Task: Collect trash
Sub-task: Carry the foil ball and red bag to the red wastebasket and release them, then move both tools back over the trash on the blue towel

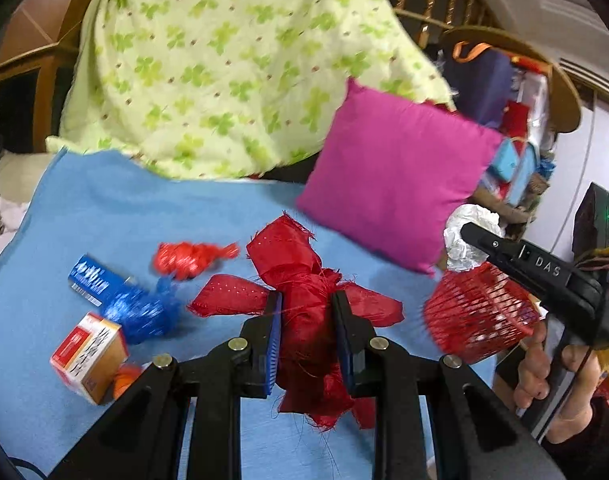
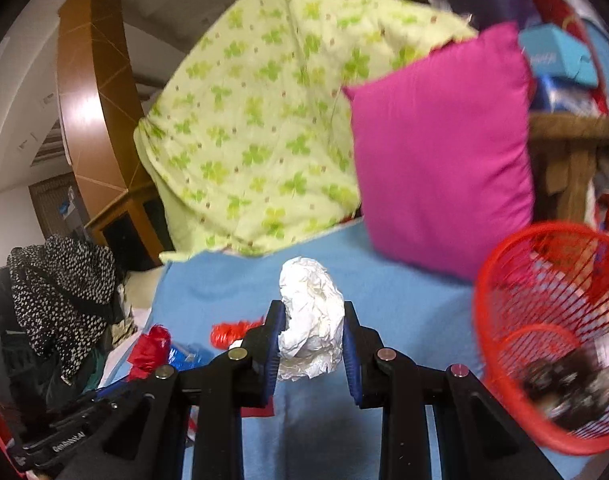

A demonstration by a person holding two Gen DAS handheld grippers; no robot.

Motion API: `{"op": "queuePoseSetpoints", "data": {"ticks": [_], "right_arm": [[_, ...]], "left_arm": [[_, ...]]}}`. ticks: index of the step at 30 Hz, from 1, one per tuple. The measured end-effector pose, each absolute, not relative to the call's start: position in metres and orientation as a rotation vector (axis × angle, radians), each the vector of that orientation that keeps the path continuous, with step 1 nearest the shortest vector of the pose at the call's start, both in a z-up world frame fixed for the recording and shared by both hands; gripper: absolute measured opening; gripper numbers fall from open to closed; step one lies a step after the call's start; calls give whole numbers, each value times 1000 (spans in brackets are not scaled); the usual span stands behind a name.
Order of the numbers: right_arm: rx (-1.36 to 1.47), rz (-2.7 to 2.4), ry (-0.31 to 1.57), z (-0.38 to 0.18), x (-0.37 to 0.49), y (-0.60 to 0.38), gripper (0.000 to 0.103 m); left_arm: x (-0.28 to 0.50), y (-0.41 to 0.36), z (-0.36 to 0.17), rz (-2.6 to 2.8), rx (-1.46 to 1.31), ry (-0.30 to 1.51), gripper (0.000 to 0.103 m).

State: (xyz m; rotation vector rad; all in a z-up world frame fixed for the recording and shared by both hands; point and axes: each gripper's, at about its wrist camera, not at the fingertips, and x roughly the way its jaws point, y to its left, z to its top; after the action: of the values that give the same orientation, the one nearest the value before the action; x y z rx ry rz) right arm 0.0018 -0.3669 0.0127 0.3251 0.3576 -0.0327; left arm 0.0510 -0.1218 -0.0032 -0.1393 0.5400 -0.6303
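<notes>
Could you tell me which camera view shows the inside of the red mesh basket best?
The right wrist view: the red mesh basket tips its open mouth toward that camera, showing blurred dark items inside. The left wrist view shows only its outer wall, partly behind the right gripper.

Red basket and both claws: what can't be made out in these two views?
- Red basket contents, right wrist view: motion blur smears the dark items inside; the frame edge crops its right side.
- Red fabric scrap, left wrist view: its lower part sits behind the left claw fingers.
- Crumpled white paper, right wrist view: its sides are covered by the right claw pads.
</notes>
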Motion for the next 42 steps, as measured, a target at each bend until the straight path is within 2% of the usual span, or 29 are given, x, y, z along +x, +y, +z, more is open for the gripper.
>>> {"op": "queuePoseSetpoints", "data": {"ticks": [8,17,24,30,31,32,33,35,37,38,39,42], "right_arm": [[299,-189,222,40,-61,-418,29],[431,-381,145,42,-118,-510,29],[538,-436,161,32,-133,-560,31],[640,-410,227,14,-128,-581,32],[652,-400,236,12,-126,-583,32],[663,-391,242,10,-125,-584,34],[671,-381,249,9,-123,-585,35],[678,-361,260,7,-120,-583,36],[688,-351,256,6,-119,-582,41],[693,-348,252,6,-119,-581,56],[700,-346,242,6,-120,-581,65],[687,-351,202,10,-121,-575,67]], "left_arm": [[34,-175,47,-780,-178,457,26],[21,-274,99,-910,-120,396,27],[24,-356,85,-959,-26,487,27],[19,-397,61,-949,72,557,32],[19,-399,58,-947,83,567,33],[20,-400,55,-948,91,580,45],[21,-399,53,-948,93,594,63],[22,-391,51,-929,77,590,67],[23,-382,50,-927,75,591,67],[24,-374,49,-918,74,589,67],[25,-366,48,-906,72,587,67],[31,-336,46,-863,66,581,67]]}}
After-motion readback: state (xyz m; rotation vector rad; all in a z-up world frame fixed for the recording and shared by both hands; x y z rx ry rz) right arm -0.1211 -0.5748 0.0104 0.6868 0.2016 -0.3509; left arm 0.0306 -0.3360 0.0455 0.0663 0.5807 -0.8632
